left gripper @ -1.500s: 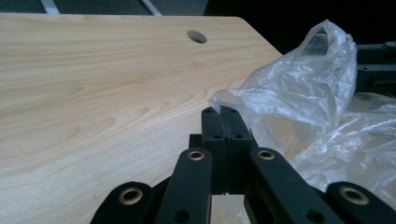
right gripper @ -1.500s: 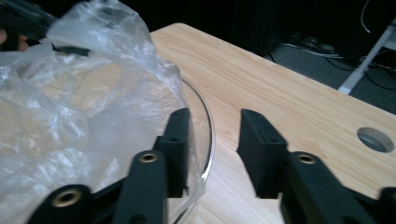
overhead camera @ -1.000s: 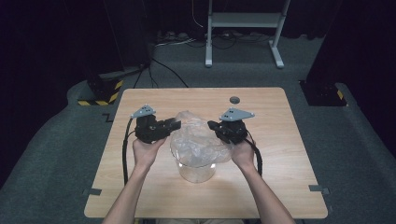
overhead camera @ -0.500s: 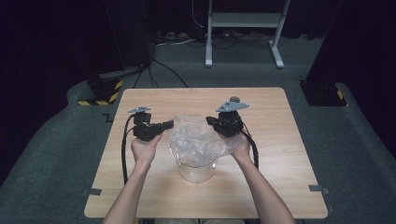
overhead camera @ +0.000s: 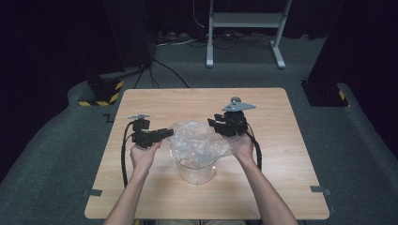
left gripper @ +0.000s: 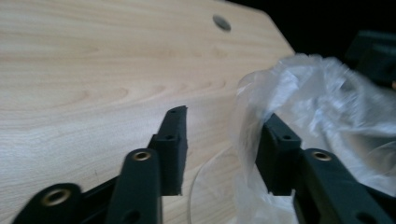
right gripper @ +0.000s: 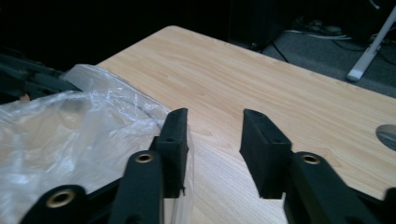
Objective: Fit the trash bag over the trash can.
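Bare table (overhead camera: 187, 101) lies open across the upper frame and lower corners; the plastic bag (overhead camera: 197, 143) over the clear container (overhead camera: 198, 172) blocks the centre.

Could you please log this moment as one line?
left gripper: open at plastic bag | right gripper: open beside bag | bag over clear container

The table (overhead camera: 281, 154) is bright under light from above, the room around is dark, and close parts look blurry.
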